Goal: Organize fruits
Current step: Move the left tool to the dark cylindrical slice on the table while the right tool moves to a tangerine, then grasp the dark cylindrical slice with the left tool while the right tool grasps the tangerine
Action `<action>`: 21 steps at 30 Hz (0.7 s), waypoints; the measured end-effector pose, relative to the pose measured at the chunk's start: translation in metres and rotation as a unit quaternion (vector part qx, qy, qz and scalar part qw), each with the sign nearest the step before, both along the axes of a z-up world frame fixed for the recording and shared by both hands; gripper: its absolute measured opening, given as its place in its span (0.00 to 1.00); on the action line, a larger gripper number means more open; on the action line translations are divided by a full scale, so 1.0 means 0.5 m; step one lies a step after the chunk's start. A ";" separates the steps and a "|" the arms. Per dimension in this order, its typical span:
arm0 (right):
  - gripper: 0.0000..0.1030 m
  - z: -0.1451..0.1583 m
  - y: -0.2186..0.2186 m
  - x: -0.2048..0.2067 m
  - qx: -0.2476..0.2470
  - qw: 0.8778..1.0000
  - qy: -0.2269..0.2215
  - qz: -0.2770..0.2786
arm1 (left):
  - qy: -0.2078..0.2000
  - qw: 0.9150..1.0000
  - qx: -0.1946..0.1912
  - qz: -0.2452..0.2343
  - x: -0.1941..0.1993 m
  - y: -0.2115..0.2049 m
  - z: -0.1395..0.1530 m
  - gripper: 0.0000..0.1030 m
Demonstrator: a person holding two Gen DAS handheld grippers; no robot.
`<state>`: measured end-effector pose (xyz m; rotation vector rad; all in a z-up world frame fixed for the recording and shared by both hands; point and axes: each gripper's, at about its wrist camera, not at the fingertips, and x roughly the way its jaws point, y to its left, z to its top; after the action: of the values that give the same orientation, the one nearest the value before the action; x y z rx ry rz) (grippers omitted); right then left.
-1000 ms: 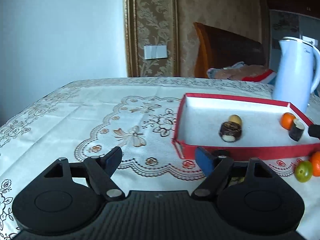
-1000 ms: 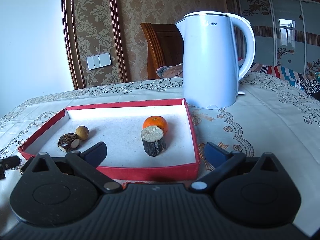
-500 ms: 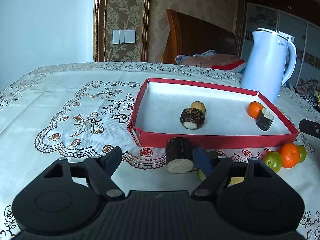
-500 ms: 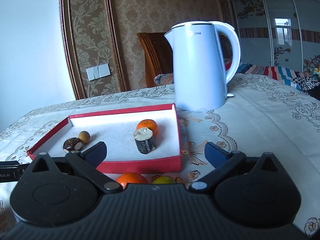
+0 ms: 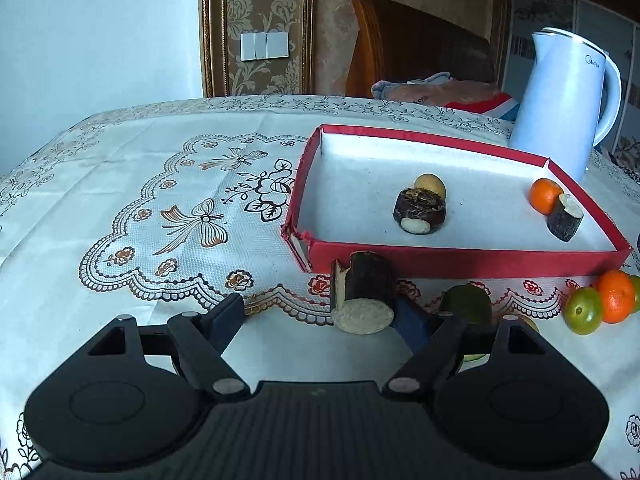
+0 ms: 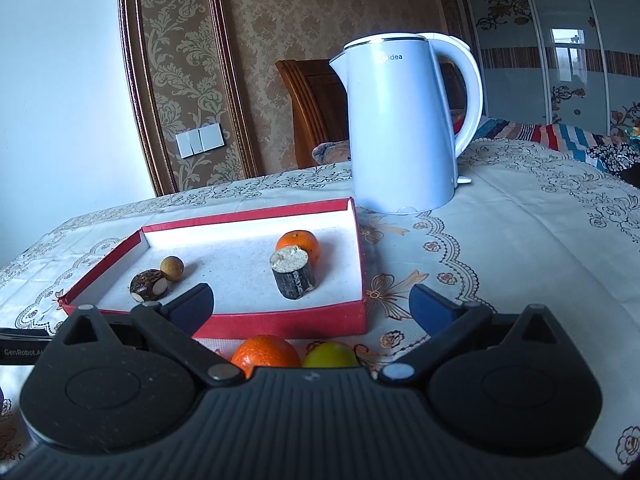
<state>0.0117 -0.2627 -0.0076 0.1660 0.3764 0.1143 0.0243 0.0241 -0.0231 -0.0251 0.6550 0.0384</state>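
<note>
The left gripper (image 5: 320, 312) hangs over the near edge of the desk (image 5: 120, 184) with its jaws spread and nothing clamped; a dark cut log piece (image 5: 366, 288) lies on its side just inside the right finger, touching or nearly touching it. The right gripper (image 6: 308, 300) is also spread and empty, above an orange (image 6: 266, 354) and a green fruit (image 6: 330, 354) on the cloth just in front of the red tray (image 6: 280, 322).

Risks, as I judge them: the log piece is round and lying down, so closing from an off-centre position could roll it away or push it against the tray wall instead of catching it. A green fruit (image 5: 466, 304) sits just behind the same finger and may be knocked. The near left corner of the tray looks torn, so a bump could shift or bend it. The kettle (image 6: 404, 120) stands just beyond the tray's far right corner, exposed to a wide swing.

The left view alone shows the log piece outside the tray and three loose fruits at right, among them a green one (image 5: 582, 310). The right view alone shows the kettle's full handle, and it hides most of the fruit under its body.
</note>
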 end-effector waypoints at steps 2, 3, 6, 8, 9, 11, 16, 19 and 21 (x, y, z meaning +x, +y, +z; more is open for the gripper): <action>1.00 -0.002 -0.001 -0.005 -0.002 1.000 0.004 0.006 | 0.004 1.000 0.014 -0.002 0.005 -0.009 -0.003 0.79; 1.00 -0.003 -0.002 -0.009 -0.005 1.000 0.006 0.010 | 0.004 1.000 0.018 -0.005 0.007 -0.012 -0.003 0.79; 1.00 -0.014 -0.008 -0.031 -0.017 1.000 0.016 0.013 | 0.004 1.000 0.020 -0.011 0.009 -0.014 -0.002 0.78; 1.00 -0.023 -0.016 -0.046 -0.016 1.000 0.023 0.014 | 0.004 1.000 0.020 -0.011 0.009 -0.015 -0.002 0.78; 1.00 -0.023 -0.020 -0.050 -0.012 1.000 0.025 0.014 | 0.004 1.000 0.020 -0.011 0.009 -0.015 -0.002 0.78; 1.00 -0.023 -0.023 -0.061 -0.013 0.999 0.024 0.017 | 0.004 1.000 0.019 -0.011 0.009 -0.015 -0.002 0.78; 0.94 -0.021 -0.004 -0.082 -0.046 0.998 0.009 0.031 | 0.003 1.000 0.018 -0.011 0.009 -0.016 -0.002 0.78; 0.84 -0.022 0.016 -0.076 -0.071 0.996 0.018 0.049 | 0.004 1.000 0.018 -0.011 0.009 -0.016 -0.002 0.78; 0.76 -0.021 0.032 -0.073 -0.086 0.993 0.020 0.077 | 0.004 1.000 0.018 -0.010 0.010 -0.016 -0.002 0.79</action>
<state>-0.0247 -0.2468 -0.0180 -0.0313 0.4375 0.2295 0.0292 0.0163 -0.0239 0.0163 0.6619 0.0302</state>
